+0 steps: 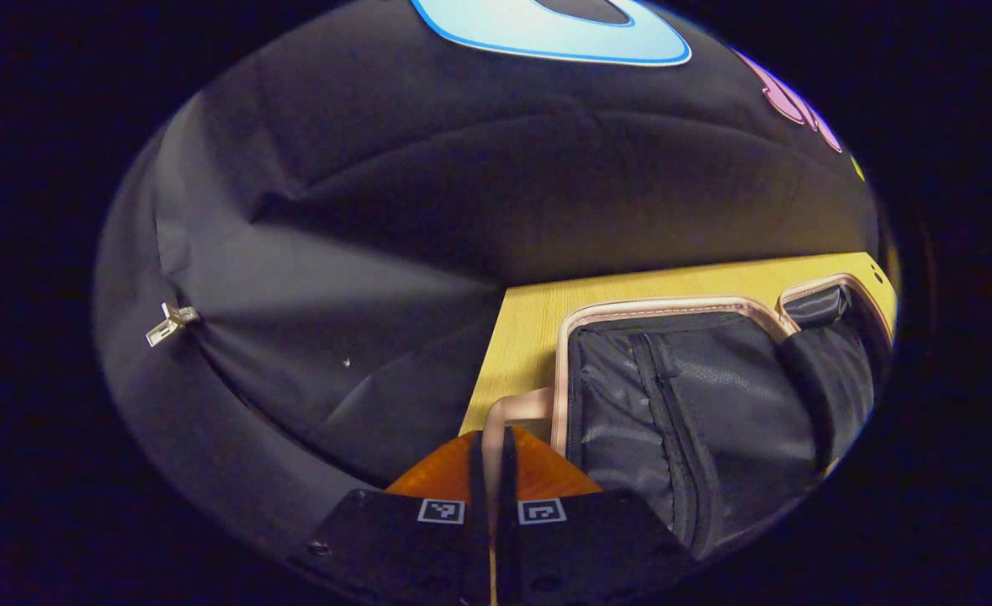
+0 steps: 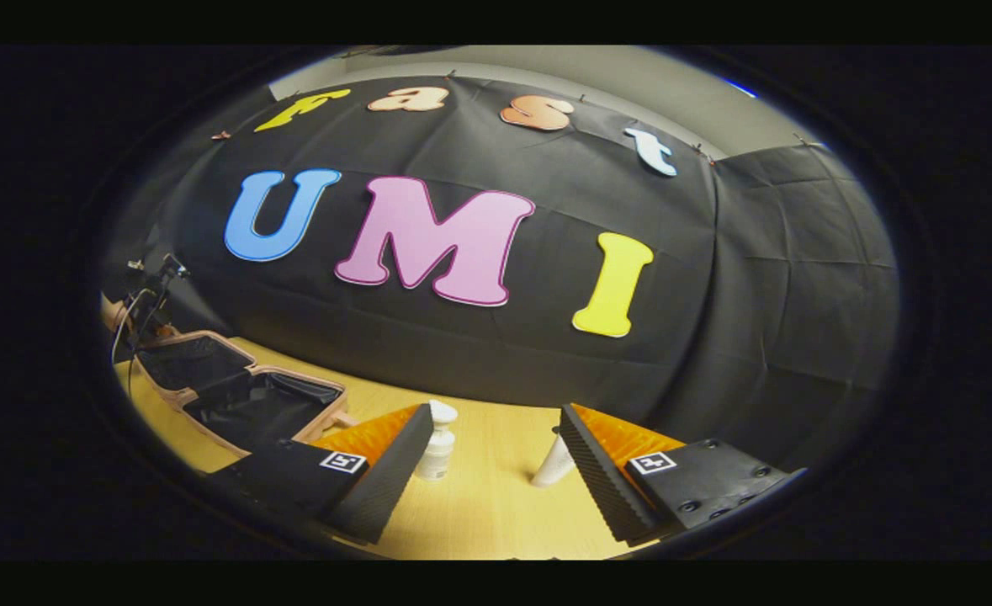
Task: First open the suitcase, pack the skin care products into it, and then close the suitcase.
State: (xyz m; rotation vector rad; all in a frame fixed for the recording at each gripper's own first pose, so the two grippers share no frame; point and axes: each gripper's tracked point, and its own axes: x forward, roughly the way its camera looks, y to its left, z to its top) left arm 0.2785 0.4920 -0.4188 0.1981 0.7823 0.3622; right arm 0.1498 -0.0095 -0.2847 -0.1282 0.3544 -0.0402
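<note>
Left gripper (image 1: 492,459) fingers pressed together, seemingly empty; right gripper (image 2: 489,459) fingers spread wide.

Black cloth wall (image 2: 546,337) hangs behind the table, creased w/ fold lines and sagging in places; a second black panel (image 2: 807,278) meets it at the right corner. Above the cloth, a strip of pale grey wall (image 2: 630,80). Light wood-grain tabletop (image 2: 496,497), yellowish under warm light. In the left gripper view, a small pale clip (image 1: 172,322) pins the cloth, w/ deep shadow across the folds.
</note>
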